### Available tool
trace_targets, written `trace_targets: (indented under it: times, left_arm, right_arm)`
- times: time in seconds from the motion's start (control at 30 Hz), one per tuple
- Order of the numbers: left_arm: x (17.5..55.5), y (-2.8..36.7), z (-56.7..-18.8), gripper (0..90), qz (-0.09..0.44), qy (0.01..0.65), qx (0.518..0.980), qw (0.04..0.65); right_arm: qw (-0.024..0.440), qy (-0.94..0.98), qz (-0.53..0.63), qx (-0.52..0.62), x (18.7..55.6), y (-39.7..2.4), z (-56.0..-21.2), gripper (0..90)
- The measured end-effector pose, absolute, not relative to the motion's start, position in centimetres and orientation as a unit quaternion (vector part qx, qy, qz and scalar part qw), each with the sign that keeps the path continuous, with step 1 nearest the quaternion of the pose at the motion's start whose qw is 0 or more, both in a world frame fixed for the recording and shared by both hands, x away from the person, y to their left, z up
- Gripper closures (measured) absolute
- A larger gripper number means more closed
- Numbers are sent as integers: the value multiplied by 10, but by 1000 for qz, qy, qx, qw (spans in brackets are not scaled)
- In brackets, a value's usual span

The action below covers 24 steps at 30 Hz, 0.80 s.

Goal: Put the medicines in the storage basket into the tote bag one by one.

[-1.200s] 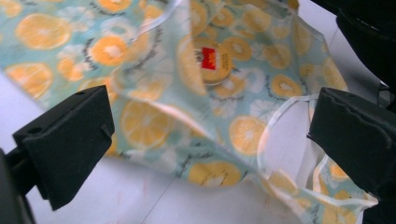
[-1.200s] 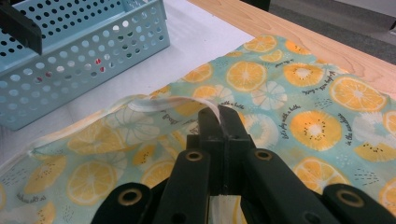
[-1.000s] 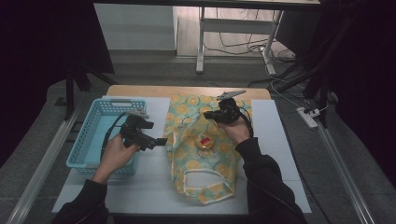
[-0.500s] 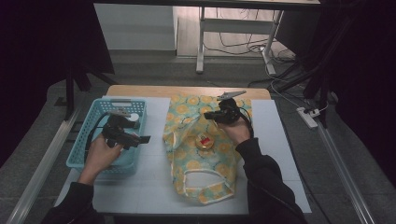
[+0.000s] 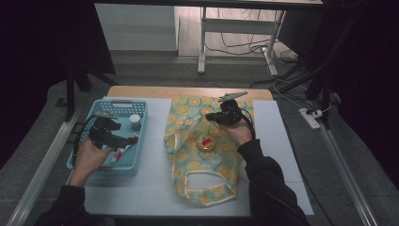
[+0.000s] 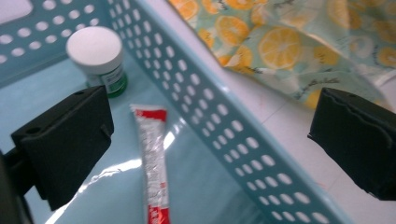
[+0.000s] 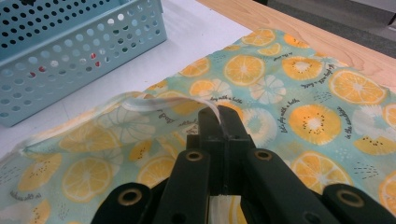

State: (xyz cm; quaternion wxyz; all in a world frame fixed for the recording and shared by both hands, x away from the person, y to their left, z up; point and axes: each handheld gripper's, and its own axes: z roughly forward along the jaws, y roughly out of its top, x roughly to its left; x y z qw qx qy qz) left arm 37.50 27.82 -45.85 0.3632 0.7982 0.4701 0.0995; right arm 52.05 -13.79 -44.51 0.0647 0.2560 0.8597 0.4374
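Hovering over the blue perforated basket [image 5: 109, 141], the left tool [image 5: 123, 140] has its jaws spread wide with nothing between them. Below it, inside the basket, lie a red-and-white tube [image 6: 154, 172] and a white-capped green jar [image 6: 98, 58], apart from each other. The right tool [image 7: 219, 116] is clamped tight on the white-edged handle [image 7: 154, 103] of the orange-print fabric bag [image 5: 202, 146], which is spread on the tabletop [image 5: 277, 141] just right of the basket. A small round tin [image 5: 205, 142] rests on the bag near the right hand [image 5: 237, 132].
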Motion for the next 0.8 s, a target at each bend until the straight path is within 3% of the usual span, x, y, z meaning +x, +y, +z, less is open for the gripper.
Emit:
trace_targets:
  times: [0.47,0.8]
  left_arm:
    - [384,298,-481,0,105,488,801,330]
    - [401,290,-498,0,74,496,821,272]
  right_arm:
    - [64,860,437,256,520,-138,-446,900]
    - [64,861,436,255,520,-137,-448,900]
